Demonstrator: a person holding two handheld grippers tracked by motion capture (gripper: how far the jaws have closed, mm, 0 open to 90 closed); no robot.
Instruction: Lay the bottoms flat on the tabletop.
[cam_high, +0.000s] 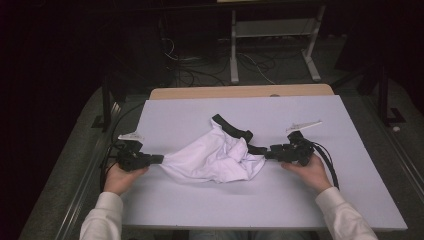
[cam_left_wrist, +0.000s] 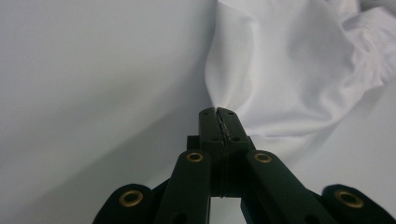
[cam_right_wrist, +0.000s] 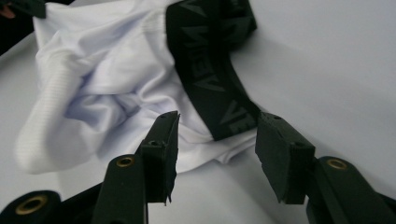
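Note:
A crumpled white garment (cam_high: 215, 157) with a black lettered waistband (cam_high: 232, 127) lies in the middle of the pale table (cam_high: 300, 200). My left gripper (cam_high: 160, 159) is at the garment's left edge. In the left gripper view its jaws are shut on a pinch of the white cloth (cam_left_wrist: 280, 70), which fans out from the tips of the left gripper (cam_left_wrist: 218, 112). My right gripper (cam_high: 265, 152) is at the garment's right side. The right gripper (cam_right_wrist: 218, 126) is open, and the end of the waistband (cam_right_wrist: 210, 70) lies between its pads without either one pressing on it.
Bare table surface surrounds the garment on all sides. A wooden board edge (cam_high: 240, 91) runs along the table's far side. Beyond it stand a metal frame's legs (cam_high: 233, 45) and loose cables (cam_high: 200, 75) on the dark floor.

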